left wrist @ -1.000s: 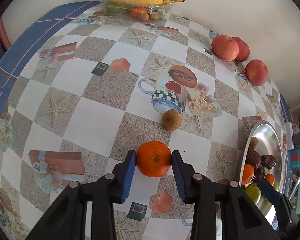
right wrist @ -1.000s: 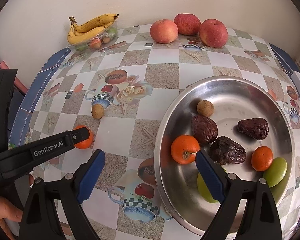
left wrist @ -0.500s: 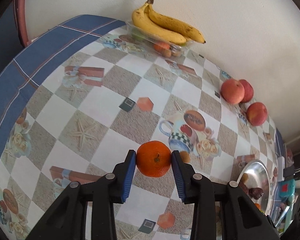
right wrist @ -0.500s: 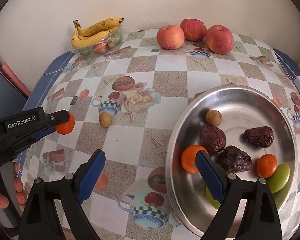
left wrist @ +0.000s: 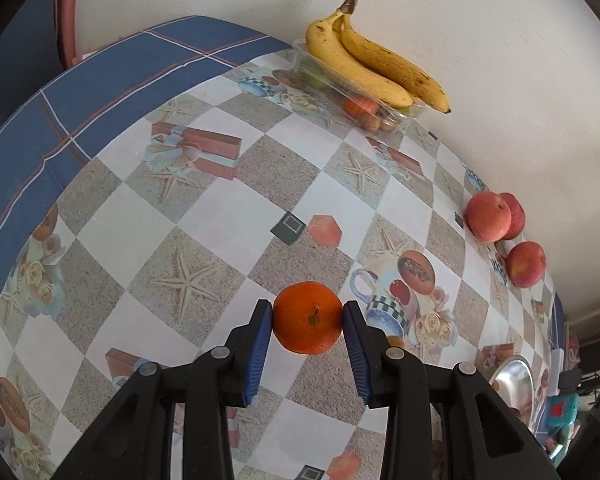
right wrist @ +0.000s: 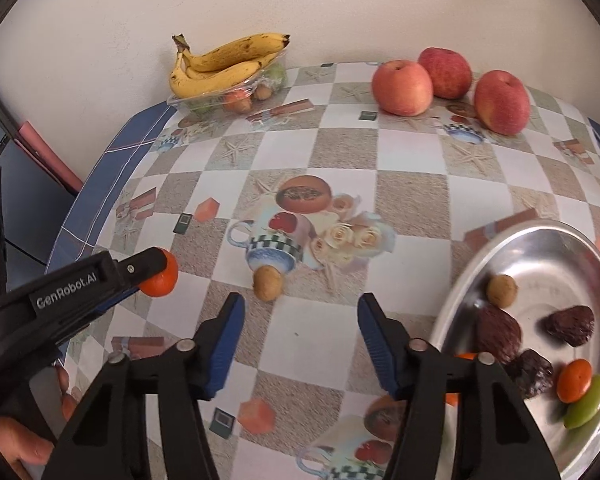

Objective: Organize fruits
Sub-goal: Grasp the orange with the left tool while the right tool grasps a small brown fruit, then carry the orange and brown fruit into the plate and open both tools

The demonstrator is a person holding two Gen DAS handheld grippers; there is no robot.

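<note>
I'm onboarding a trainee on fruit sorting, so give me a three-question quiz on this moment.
1. True or false: the left gripper is shut on the tangerine.
2. Where do the bananas rest? A) in the metal bowl B) on top of the clear plastic tray C) beside the apples
3. Fill in: the small brown fruit on the tablecloth, ahead of the right gripper, lies against a printed ____.

Key
1. True; both pads press its sides.
2. B
3. cup. The right gripper's jaws have just been closing, with nothing between them.
</note>
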